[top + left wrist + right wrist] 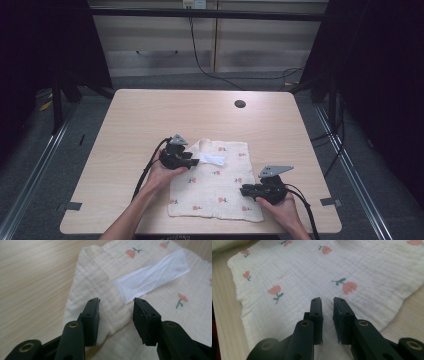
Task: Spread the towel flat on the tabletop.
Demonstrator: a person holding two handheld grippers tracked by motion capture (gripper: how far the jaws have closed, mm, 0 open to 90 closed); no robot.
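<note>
The left gripper [194,161] sits at the cloth's [220,185] upper-left corner on the worktop [130,120]; its fingers [91,315] stand apart, a folded-over flap of cloth lying between them unpinched, a white label [152,277] just beyond the tips; further right, the right gripper [243,190] rests at the cloth's right edge, its fingers [317,312] parted by a narrow gap, gripping nothing, flowered cloth spreading beneath and ahead.
</note>
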